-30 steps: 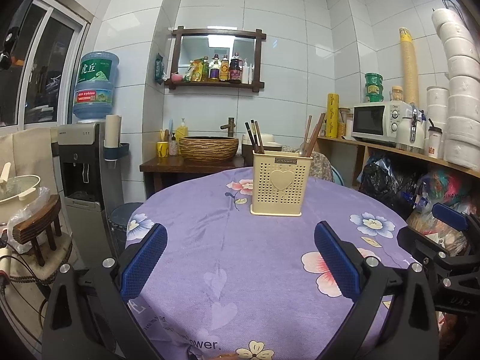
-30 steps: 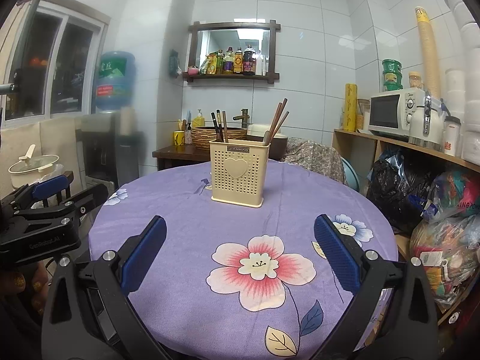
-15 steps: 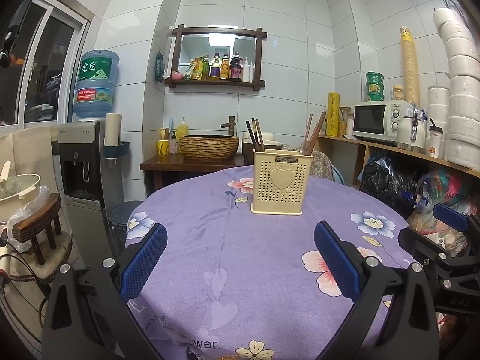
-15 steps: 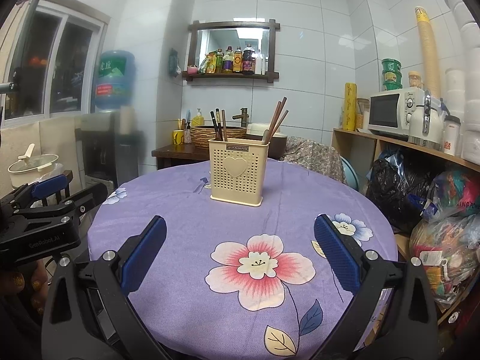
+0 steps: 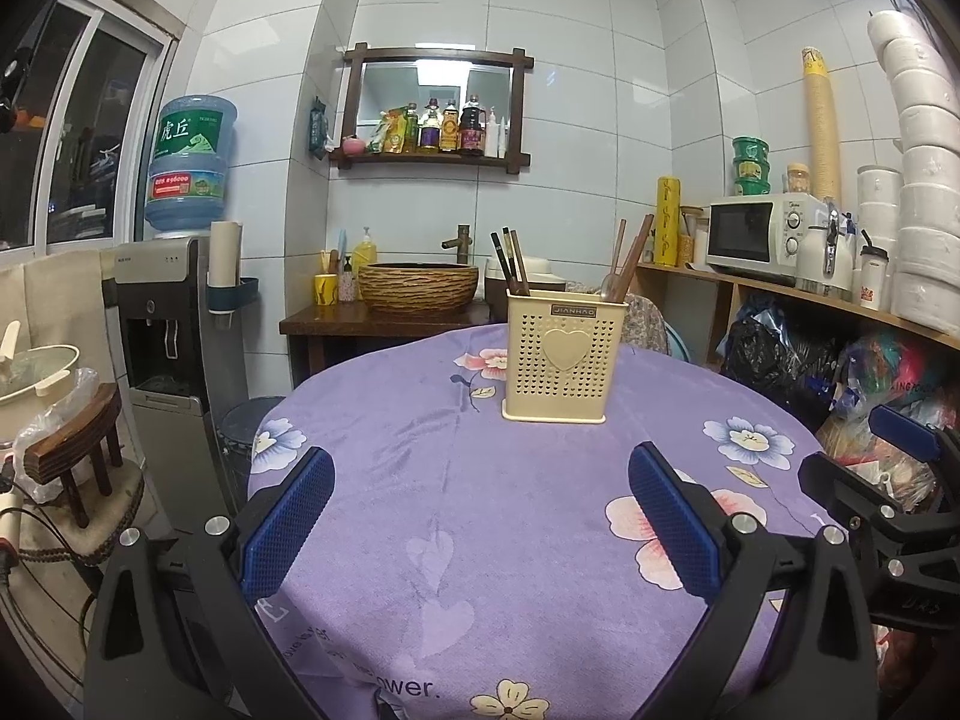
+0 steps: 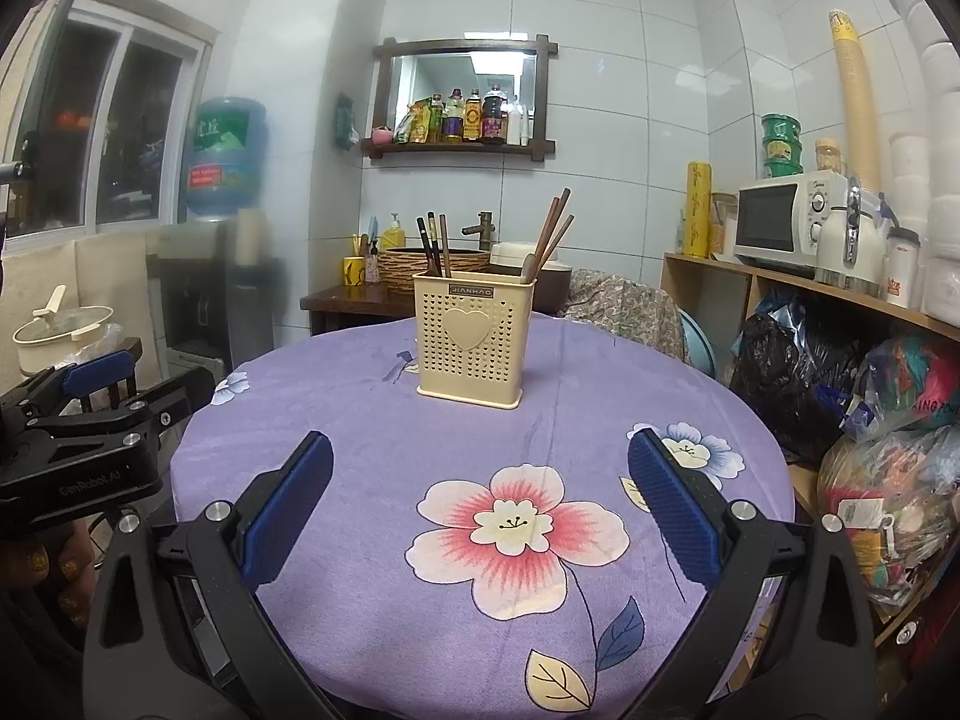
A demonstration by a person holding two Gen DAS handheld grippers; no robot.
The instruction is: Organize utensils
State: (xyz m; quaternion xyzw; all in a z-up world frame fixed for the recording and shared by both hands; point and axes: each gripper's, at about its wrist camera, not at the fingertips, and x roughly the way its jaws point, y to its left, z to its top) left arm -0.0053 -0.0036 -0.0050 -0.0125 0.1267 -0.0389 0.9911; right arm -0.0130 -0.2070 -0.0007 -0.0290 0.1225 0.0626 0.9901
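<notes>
From the left wrist view, the left gripper (image 5: 480,516) is seen spread wide with nothing between its blue pads, held low over the near part of the round table (image 5: 372,420), which is covered by a purple floral cloth. A cream perforated utensil holder (image 5: 563,357) stands upright toward the far side of the table, well apart from the gripper; a heart is moulded on its front and a small plate reading "JIANHAO" is fixed near its rim. Dark chopsticks (image 5: 509,261) are stood in its left part and brown chopsticks (image 5: 630,258) lean in its right part. The letters "ower." are printed on the cloth near the bottom edge. A water bottle (image 5: 191,168) with Chinese characters on its green label is mounted on a dispenser at left. A microwave (image 5: 759,231) is set on the shelf at right. The right gripper (image 5: 900,480) is partly seen at the right edge, beside the table.

From the right wrist view, the right gripper (image 6: 480,516) is likewise held apart and empty above a large pink flower on the cloth. The utensil holder (image 6: 473,339) is centred ahead, with nothing standing between. The left gripper (image 6: 90,414) is seen at the left edge, its body marked "GenRobot.AI". The water bottle (image 6: 225,156) is blurred here.
</notes>
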